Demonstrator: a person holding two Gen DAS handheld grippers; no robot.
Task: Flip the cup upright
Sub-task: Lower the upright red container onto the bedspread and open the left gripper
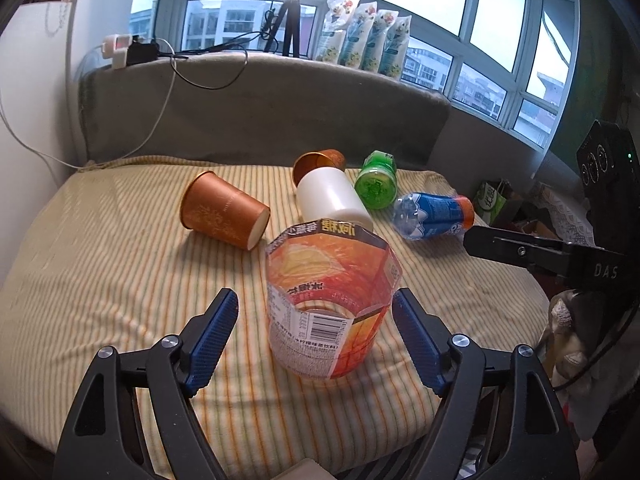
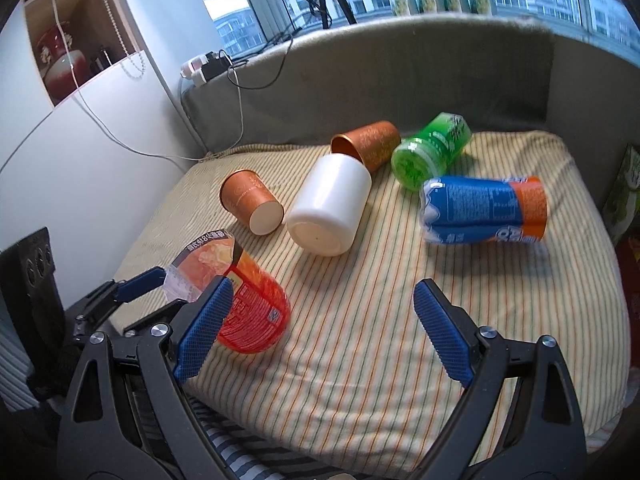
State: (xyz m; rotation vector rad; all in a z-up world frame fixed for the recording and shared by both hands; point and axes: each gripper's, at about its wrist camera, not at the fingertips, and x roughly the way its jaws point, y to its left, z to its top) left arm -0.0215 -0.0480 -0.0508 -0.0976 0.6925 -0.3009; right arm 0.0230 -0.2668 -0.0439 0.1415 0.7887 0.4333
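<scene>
An orange-red clear plastic cup (image 1: pixel 328 304) cut from a bottle stands upright, open end up, on the striped cushion (image 1: pixel 120 264). My left gripper (image 1: pixel 316 312) is open, its blue pads (image 1: pixel 212 332) on either side of the cup without touching. In the right wrist view the same cup (image 2: pixel 244 300) sits at the lower left with the left gripper's fingers (image 2: pixel 140 284) beside it. My right gripper (image 2: pixel 320 324) is open and empty over the cushion's front. A copper cup (image 1: pixel 224 210), a white cup (image 1: pixel 334 200) and a second copper cup (image 1: pixel 320 164) lie on their sides.
A green cut bottle (image 1: pixel 376 184) and a blue-orange cut bottle (image 1: pixel 432 216) lie on their sides at the right. A grey backrest (image 1: pixel 260 108) rises behind the cushion. Cables, a power strip (image 1: pixel 120 50) and a tripod (image 1: pixel 288 20) sit on the ledge. A white wall (image 2: pixel 80 160) stands at left.
</scene>
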